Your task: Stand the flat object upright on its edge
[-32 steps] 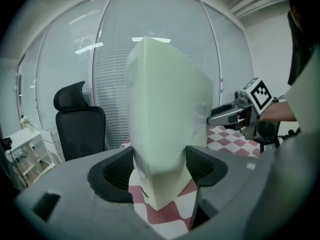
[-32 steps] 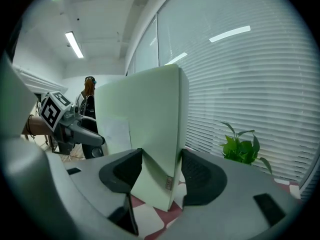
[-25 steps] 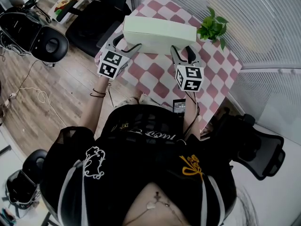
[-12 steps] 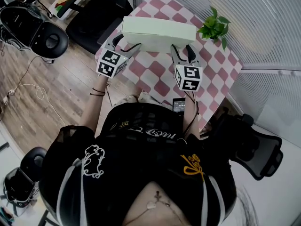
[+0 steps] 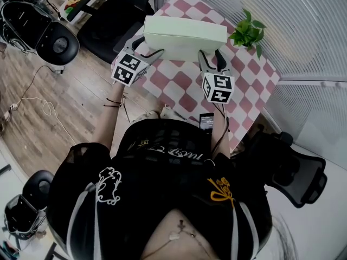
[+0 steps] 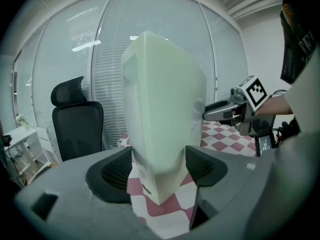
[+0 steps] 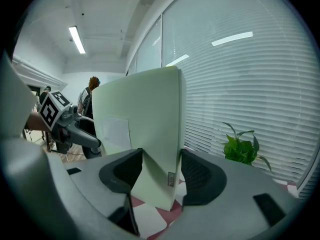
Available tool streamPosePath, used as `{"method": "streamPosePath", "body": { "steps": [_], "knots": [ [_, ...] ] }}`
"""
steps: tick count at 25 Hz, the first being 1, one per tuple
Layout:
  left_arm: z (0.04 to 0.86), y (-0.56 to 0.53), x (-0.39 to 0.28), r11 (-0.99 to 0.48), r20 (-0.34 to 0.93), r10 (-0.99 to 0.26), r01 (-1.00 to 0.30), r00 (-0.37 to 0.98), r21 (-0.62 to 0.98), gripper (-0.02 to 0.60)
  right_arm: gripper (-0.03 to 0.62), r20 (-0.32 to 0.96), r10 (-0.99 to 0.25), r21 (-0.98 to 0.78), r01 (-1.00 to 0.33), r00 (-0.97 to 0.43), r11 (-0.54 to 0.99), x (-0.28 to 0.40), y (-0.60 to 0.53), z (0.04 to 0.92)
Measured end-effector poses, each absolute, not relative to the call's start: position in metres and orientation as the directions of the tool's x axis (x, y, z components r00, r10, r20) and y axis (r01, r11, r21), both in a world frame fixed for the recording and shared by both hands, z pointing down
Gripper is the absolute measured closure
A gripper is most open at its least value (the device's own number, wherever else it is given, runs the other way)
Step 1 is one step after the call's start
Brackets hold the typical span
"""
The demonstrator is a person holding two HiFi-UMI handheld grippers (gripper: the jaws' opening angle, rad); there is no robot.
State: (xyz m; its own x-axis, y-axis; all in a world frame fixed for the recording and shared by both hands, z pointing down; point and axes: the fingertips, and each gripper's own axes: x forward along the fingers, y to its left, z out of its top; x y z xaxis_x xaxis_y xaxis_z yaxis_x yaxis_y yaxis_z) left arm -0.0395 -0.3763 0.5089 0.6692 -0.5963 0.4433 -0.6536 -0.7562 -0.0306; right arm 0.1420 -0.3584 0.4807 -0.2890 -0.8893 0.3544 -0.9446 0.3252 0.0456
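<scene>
A flat pale-green box (image 5: 184, 37) stands on its long edge over the pink-and-white checked table (image 5: 179, 85). My left gripper (image 5: 145, 47) is shut on its left end, and the box (image 6: 160, 109) fills the gap between the pads (image 6: 117, 169). My right gripper (image 5: 210, 57) is shut on the right end, where the box's (image 7: 145, 129) narrow edge sits between the pads (image 7: 200, 176). From these views I cannot tell whether its lower edge touches the cloth. Each gripper view shows the other gripper across the box: the right gripper (image 6: 240, 109) and the left gripper (image 7: 65, 119).
A small potted plant (image 5: 248, 31) stands on the table just right of the box. A black office chair (image 5: 116, 12) sits behind the table's left side and another (image 5: 295, 167) at the right. A phone (image 5: 206, 121) lies at the table's near edge.
Both grippers and the box have shifted slightly away from the person, towards the top of the head view. Both grips have stayed the same.
</scene>
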Motion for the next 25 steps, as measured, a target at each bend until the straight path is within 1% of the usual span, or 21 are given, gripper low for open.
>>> {"method": "streamPosePath", "body": {
  "steps": [6, 15, 25],
  "knots": [
    [0.507, -0.375, -0.041, -0.769, 0.448, -0.582, -0.638, 0.678, -0.033, 0.249, 0.349, 0.358, -0.890, 0.048, -0.947, -0.282, 0.319, 0.142, -0.359, 0.481],
    [0.512, -0.374, -0.043, -0.779, 0.461, -0.567, -0.627, 0.682, -0.030, 0.249, 0.349, 0.397, -0.879, 0.063, -0.947, -0.265, 0.314, 0.143, -0.356, 0.492],
    [0.515, -0.367, -0.044, -0.783, 0.467, -0.558, -0.621, 0.686, -0.024, 0.249, 0.349, 0.401, -0.881, 0.066, -0.951, -0.252, 0.302, 0.144, -0.350, 0.492]
  ]
}}
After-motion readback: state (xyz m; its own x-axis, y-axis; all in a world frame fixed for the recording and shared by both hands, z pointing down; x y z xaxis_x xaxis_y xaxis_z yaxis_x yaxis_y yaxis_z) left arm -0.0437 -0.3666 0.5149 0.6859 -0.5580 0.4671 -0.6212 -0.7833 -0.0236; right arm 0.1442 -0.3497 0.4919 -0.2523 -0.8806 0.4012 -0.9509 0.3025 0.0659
